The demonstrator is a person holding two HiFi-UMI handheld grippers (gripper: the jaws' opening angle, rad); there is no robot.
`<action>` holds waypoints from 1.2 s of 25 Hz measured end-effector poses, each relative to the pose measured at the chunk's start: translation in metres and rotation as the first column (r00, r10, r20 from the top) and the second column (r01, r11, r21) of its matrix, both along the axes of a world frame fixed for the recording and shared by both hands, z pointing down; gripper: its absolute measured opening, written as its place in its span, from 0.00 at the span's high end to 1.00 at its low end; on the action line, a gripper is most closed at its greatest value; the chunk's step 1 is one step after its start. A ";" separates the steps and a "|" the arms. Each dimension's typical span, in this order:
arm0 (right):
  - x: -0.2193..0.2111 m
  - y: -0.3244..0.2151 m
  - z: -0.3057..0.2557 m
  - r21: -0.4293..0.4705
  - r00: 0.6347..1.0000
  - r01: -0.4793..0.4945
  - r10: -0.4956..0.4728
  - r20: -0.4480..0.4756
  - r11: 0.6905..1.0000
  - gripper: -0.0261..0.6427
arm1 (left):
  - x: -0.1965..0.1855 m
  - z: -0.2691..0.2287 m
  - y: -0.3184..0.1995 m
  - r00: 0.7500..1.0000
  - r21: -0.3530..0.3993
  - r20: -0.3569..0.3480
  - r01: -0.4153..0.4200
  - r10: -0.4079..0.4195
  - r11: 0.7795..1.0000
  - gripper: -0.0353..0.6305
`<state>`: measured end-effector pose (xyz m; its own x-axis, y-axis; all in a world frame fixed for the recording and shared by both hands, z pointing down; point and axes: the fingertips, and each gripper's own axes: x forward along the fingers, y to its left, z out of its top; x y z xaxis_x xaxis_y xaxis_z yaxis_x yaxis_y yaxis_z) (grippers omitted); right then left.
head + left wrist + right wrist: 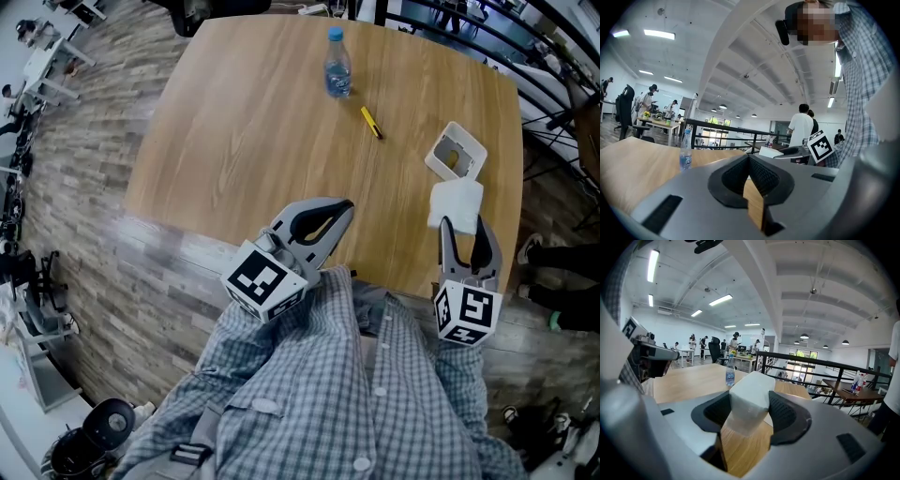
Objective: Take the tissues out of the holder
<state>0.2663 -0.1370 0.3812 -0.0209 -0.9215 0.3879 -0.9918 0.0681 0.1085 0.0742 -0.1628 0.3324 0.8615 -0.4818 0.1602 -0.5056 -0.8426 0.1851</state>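
Gripping a white block of tissues (750,394), the right tool (462,225) is held over the near right corner of the table (244,150). In the right gripper view its two grey jaws, lined with ribbed black pads, are seen pressed against the block's sides. The soft, matte stack is pinched a little narrower where it is clamped. Whether the block is lifted clear of the wood cannot be told.

The holder (456,152), a white square box with rounded corners and a rounded opening in its top face, is set on the table close to the right edge. It is turned corner-on, just beyond the tissues, and whether the two touch cannot be told.

The left tool (345,208) is held at the near edge, toward its middle. Its jaws are brought together with nothing between them, and only wood grain is seen below the closed black pads in the left gripper view. A cube (264,281) with black-and-white square markers is carried at the back of each tool.

The table top is of light, smooth wood grain with rounded corners. A clear plastic bottle (337,66) with a blue cap and blue label is stood upright near the far edge. A slim yellow stick (371,122) with a dark tip is laid flat between the bottle and the holder, apart from both. A blue-grey checked shirt (347,403) is seen below the tools, and a grey-brown planked floor (94,216) lies around the table.
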 end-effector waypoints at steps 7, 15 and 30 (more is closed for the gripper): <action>-0.004 -0.002 -0.002 0.010 1.000 0.015 -0.015 -0.009 1.000 0.58 | -0.001 -0.002 0.000 1.000 0.004 0.002 0.004 -0.004 1.000 0.94; -0.016 -0.005 -0.002 0.013 0.999 0.033 -0.033 -0.022 0.999 0.58 | -0.010 -0.003 0.002 1.000 0.005 0.007 0.004 -0.004 1.000 0.94; -0.026 -0.009 0.000 -0.003 0.997 0.059 -0.059 -0.044 0.998 0.58 | -0.018 -0.004 0.000 1.000 0.007 0.010 0.015 -0.015 1.000 0.94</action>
<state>0.2405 -0.1457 0.3809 -0.0578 -0.9186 0.3909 -0.9802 0.1264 0.1523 0.0564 -0.1629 0.3289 0.8524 -0.4960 0.1658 -0.5204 -0.8360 0.1743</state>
